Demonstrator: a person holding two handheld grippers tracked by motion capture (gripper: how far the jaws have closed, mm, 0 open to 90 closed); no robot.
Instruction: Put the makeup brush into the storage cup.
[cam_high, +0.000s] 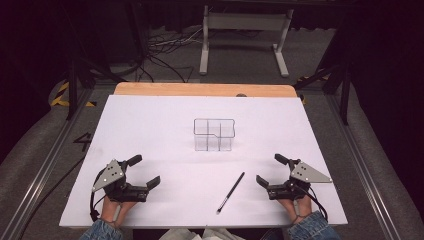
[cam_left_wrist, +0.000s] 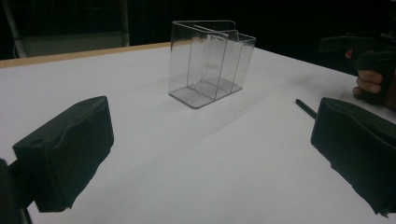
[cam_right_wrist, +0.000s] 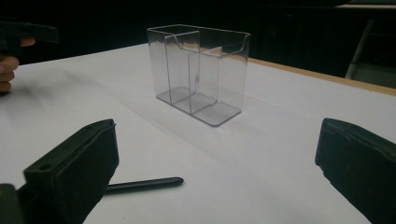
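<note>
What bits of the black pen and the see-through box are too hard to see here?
- Pen: in the high view it is too small to tell whether it has a cap or a bare tip.
- Pen in the right gripper view: one end is hidden behind the right tongs' own jaw.
- Pen in the left gripper view: cut off by that view's jaw.
- Clear box: its dividers blur together from above.

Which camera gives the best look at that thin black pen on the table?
The high view: the whole pen lies there, slanted, between both grippers. The right gripper view shows part of it, partly behind a jaw. The left gripper view catches just one end.
</note>
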